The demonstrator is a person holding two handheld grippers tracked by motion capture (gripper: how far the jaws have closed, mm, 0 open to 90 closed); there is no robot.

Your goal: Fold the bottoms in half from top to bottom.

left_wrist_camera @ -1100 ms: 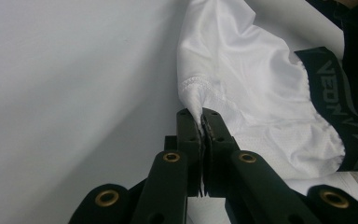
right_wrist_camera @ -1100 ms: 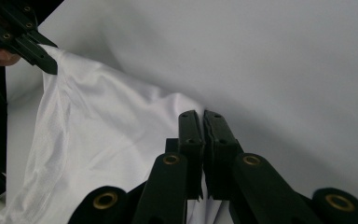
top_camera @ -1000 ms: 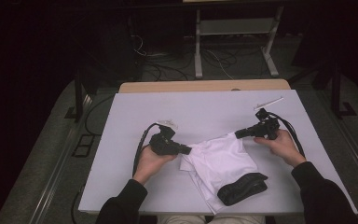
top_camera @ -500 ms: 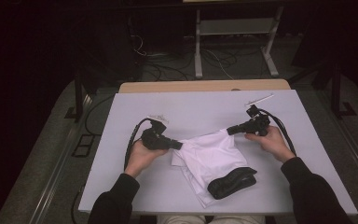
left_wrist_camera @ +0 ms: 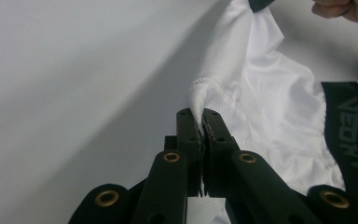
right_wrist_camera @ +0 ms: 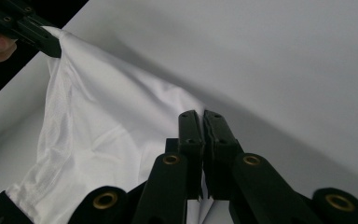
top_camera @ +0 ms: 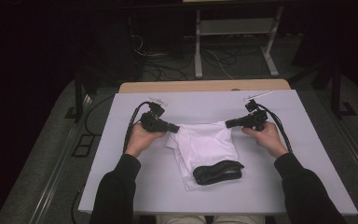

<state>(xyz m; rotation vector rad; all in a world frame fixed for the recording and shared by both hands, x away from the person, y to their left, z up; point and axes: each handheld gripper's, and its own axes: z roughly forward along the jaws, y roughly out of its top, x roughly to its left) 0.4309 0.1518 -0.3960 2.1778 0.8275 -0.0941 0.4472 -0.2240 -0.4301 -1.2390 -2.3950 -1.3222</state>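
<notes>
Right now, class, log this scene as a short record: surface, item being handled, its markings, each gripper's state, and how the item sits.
Surface: white table
Item: white garment, underwear with a black waistband
Markings: lettering on the waistband, too partial to read
Left gripper: shut on a stitched hem of the garment
Right gripper: shut on the garment's opposite corner
How it sits: far edge stretched between the two grippers, waistband end lying on the table nearest the person
</notes>
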